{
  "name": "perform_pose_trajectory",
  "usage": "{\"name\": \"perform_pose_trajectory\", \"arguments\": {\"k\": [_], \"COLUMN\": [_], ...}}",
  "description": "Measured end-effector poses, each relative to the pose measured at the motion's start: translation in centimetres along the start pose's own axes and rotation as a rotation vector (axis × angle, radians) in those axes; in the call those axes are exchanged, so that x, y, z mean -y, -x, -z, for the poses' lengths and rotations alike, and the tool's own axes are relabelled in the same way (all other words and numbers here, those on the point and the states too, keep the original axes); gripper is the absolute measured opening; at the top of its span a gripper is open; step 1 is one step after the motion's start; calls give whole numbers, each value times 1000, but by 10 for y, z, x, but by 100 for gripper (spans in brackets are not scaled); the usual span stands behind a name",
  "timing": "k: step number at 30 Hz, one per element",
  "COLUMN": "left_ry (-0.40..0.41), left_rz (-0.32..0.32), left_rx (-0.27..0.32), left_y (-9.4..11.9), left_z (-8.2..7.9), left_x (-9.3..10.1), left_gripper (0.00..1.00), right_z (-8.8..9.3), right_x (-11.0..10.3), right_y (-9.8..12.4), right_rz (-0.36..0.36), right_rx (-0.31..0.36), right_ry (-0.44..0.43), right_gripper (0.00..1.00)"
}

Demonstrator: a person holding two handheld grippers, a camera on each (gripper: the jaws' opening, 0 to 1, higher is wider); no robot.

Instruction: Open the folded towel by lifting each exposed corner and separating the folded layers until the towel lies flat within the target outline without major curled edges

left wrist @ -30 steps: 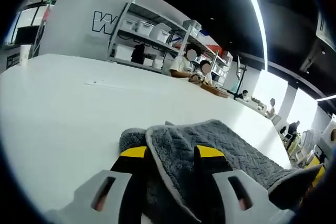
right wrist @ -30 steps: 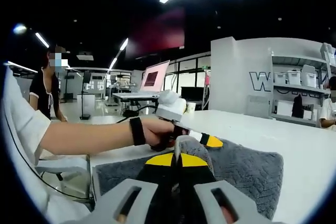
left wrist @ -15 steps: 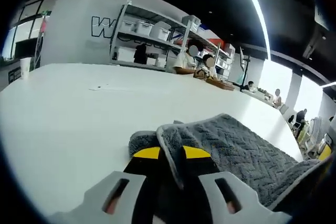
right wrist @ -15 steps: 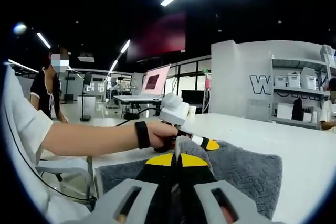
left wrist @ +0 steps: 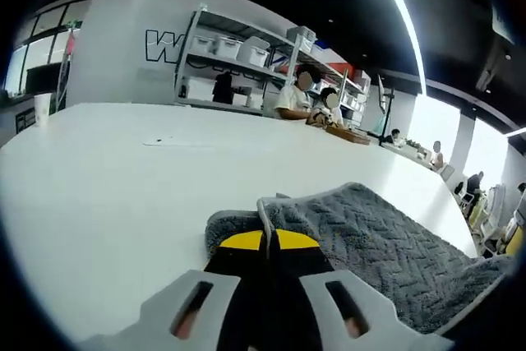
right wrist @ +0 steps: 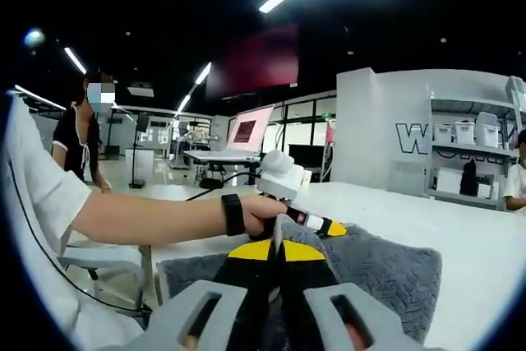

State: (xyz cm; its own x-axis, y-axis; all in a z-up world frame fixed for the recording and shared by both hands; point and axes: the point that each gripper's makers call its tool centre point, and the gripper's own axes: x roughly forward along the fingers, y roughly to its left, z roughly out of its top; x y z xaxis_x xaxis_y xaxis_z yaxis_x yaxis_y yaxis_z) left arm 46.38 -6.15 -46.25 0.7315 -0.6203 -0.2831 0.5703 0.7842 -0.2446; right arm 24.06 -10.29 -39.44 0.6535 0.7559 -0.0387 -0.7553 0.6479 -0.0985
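Both grippers pinch towel (left wrist: 370,228) edges on the table (left wrist: 107,178): left gripper (left wrist: 267,244) clamped on a corner, right gripper (right wrist: 277,251) clamped on a raised fold. Mid-unfold; next I'd lift and pull the layers apart, then lay flat.

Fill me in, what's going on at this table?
A person is unfolding a grey quilted towel on a white table with handheld tongs in each hand. The left tongs are shut on a towel edge, and the right tongs are shut on another raised fold. The towel is bunched and layered, not yet flat. The person's hand shows in the right gripper view.
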Motion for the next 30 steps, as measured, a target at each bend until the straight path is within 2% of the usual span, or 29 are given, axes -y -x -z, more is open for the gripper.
{"name": "perform_pose_trajectory", "arguments": {"k": [2,11,17,23,30], "left_ry": [-16,-62,-48,-28,-18], "left_rz": [18,-21,-24,-24,-18], "left_rx": [-7,9,35,39,58], "left_y": [0,7,8,9,11], "left_z": [0,-5,-14,-15,-20], "left_x": [2,6,7,8,12], "left_gripper": [3,2,2,2,1], "right_z": [1,-3,-12,-8,-9], "right_x": [-1,-16,-30,-43,-50], "right_y": [1,3,6,5,7], "right_rz": [1,-37,-91,-104,-120], "right_rx": [-2,-1,20,-6,-8], "right_ry": [9,47,19,62,64], "right_gripper": [0,0,0,0,0]}}
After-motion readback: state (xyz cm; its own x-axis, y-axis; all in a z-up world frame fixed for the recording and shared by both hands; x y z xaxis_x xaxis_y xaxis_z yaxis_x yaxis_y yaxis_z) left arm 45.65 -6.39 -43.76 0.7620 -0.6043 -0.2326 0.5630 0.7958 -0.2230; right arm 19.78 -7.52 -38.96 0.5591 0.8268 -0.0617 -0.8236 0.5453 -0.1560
